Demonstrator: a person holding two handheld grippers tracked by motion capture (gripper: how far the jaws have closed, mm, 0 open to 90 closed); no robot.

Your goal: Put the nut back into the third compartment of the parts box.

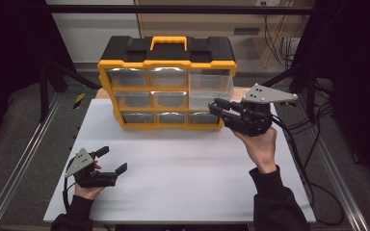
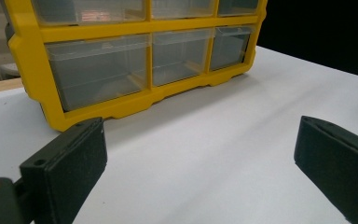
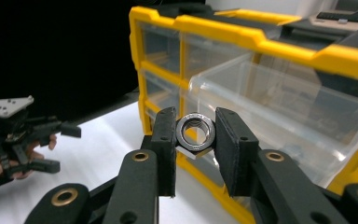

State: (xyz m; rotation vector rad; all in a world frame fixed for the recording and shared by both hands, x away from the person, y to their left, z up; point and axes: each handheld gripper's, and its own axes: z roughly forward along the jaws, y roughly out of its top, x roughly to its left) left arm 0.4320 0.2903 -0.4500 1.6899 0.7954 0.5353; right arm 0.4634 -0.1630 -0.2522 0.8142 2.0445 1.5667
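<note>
Slippage is the main risk: the steel hex nut (image 3: 195, 132) is pinched only by its flats in the right tool (image 3: 195, 140), at 3 o'clock of the organizer (image 1: 166, 86) near the pulled-out clear drawer (image 3: 289, 112), while the left tool (image 1: 110, 160) is held open, empty.

Right gripper (image 1: 215, 108) raised at the yellow organizer's (image 1: 167, 65) pulled-out clear drawer (image 1: 212, 86); left gripper (image 1: 112, 160) low on white table (image 1: 183, 163).
</note>
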